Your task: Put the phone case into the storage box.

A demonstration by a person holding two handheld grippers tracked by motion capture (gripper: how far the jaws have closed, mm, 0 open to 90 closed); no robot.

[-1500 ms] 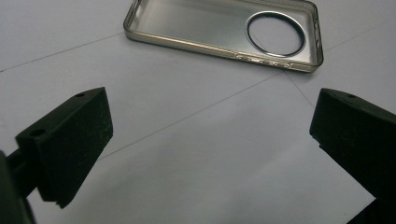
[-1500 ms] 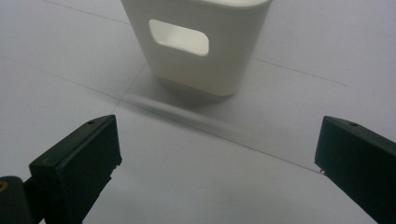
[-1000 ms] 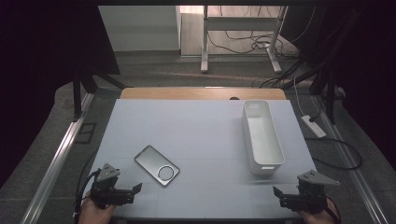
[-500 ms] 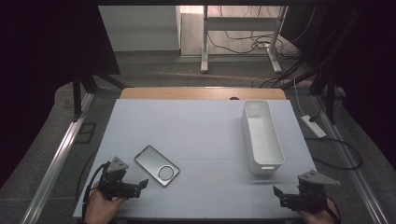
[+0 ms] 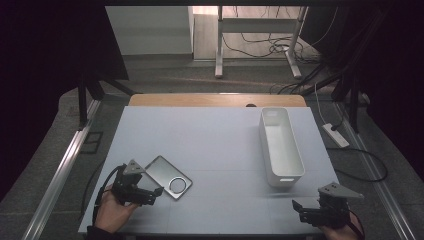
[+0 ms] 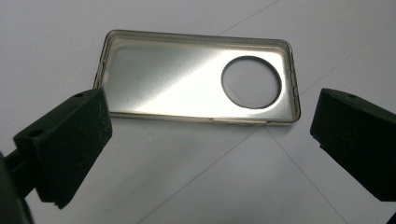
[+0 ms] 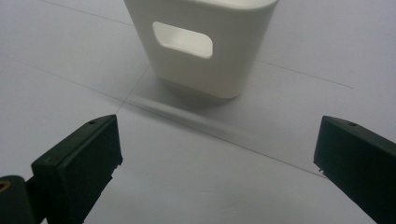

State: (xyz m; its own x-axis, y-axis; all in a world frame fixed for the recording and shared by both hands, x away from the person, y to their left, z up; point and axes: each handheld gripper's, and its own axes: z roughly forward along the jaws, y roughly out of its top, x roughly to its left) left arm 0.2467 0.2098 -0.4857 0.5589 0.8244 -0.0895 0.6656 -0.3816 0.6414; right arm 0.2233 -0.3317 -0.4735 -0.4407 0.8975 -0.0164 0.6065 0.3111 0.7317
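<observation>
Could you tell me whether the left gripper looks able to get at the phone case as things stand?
Probably yes: the left gripper is open just short of the phone case, which lies flat on the table with nothing in between.

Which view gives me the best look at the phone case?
The left gripper view: the case lies close ahead of the open tongs, rim and round camera hole sharp. In the high view it is small, beside the left tongs.

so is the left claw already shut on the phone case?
No, the left claw is open, with the phone case lying untouched beyond it.
</observation>
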